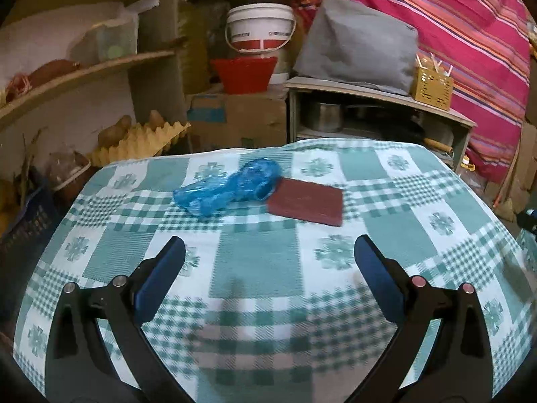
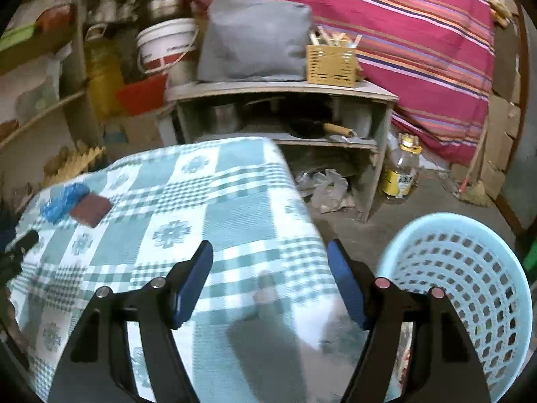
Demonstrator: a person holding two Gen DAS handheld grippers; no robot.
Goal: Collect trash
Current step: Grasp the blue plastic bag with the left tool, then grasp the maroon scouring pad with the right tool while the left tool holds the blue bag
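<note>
Little of the job looks done, to my eye. The blue wrapper (image 1: 228,188), crumpled plastic that I take for the trash, lies on the checked surface (image 1: 255,268) toward its far side, touching the near-left corner of a red booklet (image 1: 307,205). Whether the booklet counts as trash I cannot say. The pale blue basket (image 2: 470,288) stands on the floor just beside the surface's right edge; something pale with red print shows low inside it through the holes, too blurred to name, so perhaps one piece is in already.

The left gripper (image 1: 268,258) hangs over the near part of the surface, jaws released and wide, nothing between them, the wrapper well ahead and a little left. The right gripper (image 2: 270,265) sits over the surface's right edge by the basket, jaws apart and empty.

What is left, I judge: reach the wrapper, pinch it, carry it to the basket, drop it.

Nothing stands on the cloth between the left gripper and the wrapper. The booklet is the nuisance, since it touches the wrapper and could get nudged or caught in the pinch. Beyond the surface are a low shelf unit (image 2: 278,92) with pots, a grey bag (image 1: 355,47) and yellow box (image 1: 431,87) on top, a white bucket (image 1: 260,27), and an oil bottle (image 2: 401,171) on the floor, all well clear.
</note>
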